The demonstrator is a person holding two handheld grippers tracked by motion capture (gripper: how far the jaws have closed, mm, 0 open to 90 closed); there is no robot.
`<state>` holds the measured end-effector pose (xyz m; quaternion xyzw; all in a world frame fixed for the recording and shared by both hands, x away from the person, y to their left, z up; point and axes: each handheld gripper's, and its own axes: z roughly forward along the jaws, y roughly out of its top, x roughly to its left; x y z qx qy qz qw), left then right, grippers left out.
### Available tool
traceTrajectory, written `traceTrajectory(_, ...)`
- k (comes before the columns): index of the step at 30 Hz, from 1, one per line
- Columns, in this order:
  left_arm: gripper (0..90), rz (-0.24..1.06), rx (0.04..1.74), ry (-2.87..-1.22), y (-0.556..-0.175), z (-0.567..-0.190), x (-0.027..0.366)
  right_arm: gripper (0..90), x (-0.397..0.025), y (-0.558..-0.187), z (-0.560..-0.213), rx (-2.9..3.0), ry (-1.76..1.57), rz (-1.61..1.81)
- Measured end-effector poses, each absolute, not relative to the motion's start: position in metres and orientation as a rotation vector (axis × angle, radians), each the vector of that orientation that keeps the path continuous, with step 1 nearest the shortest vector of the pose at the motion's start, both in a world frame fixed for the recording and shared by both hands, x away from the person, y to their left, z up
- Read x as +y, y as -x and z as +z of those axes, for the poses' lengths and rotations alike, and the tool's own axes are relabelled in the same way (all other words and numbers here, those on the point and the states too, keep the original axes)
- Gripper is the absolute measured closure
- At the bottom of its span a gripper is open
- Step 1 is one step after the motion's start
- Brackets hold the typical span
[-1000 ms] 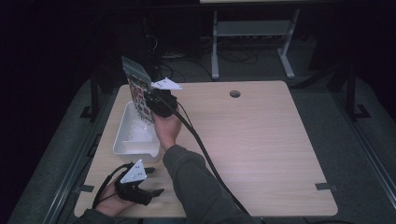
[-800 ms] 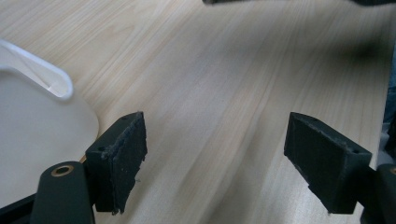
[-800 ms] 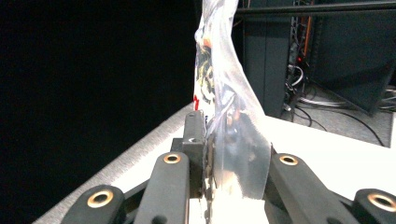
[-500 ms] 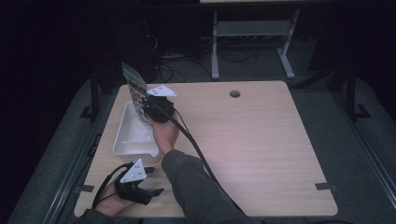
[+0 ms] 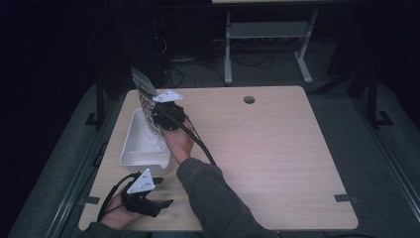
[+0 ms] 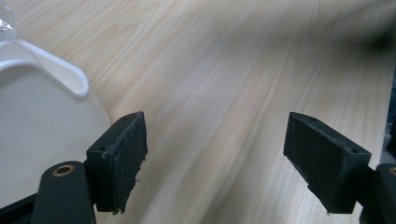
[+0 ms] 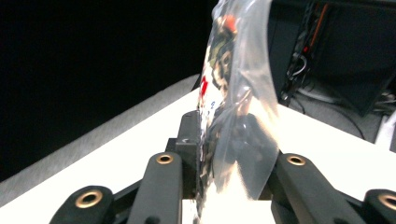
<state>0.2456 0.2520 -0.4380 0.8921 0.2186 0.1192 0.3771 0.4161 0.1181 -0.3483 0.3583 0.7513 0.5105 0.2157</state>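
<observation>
A clear printed bag (image 5: 144,99) is clamped upright by the right gripper (image 5: 159,115) above the white tray's (image 5: 130,148) far end; the left gripper (image 5: 157,197) is held wide, near the tray's near edge.

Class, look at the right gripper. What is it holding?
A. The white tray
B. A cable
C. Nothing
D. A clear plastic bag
D: the right gripper's fingers are closed on a clear plastic bag with printed contents, held up over the white tray.
</observation>
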Motion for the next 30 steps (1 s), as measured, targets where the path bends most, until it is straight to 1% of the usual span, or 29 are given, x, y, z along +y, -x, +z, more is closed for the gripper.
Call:
traceTrajectory(3, 20.9, 0.304, 0.56, -2.285, -0.246, -0.439, 0.252, 68.3, 0.112, -0.422, -0.346, 2.148, -1.014, 1.436)
traceTrajectory(6, 20.9, 0.304, 0.56, -2.283, -0.246, -0.438, 0.252, 69.4, 0.108, -0.433, -0.348, 2.284, -1.051, 1.476)
traceTrajectory(9, 20.9, 0.303, 0.56, -2.284, -0.246, -0.439, 0.252, 72.9, 0.107, -0.433, -0.349, 2.284, -1.069, 1.471)
traceTrajectory(12, 20.9, 0.303, 0.562, -2.283, -0.246, -0.439, 0.252, 75.2, 0.107, -0.431, -0.349, 2.261, -1.101, 1.475)
traceTrajectory(22, 20.9, 0.299, 0.563, -2.28, -0.246, -0.439, 0.252, 75.6, 0.11, -0.42, -0.356, 2.051, -1.256, 1.587)
traceTrajectory(30, 20.9, 0.298, 0.562, -2.282, -0.246, -0.439, 0.253, 75.6, 0.124, -0.408, -0.373, 2.017, -1.217, 1.521)
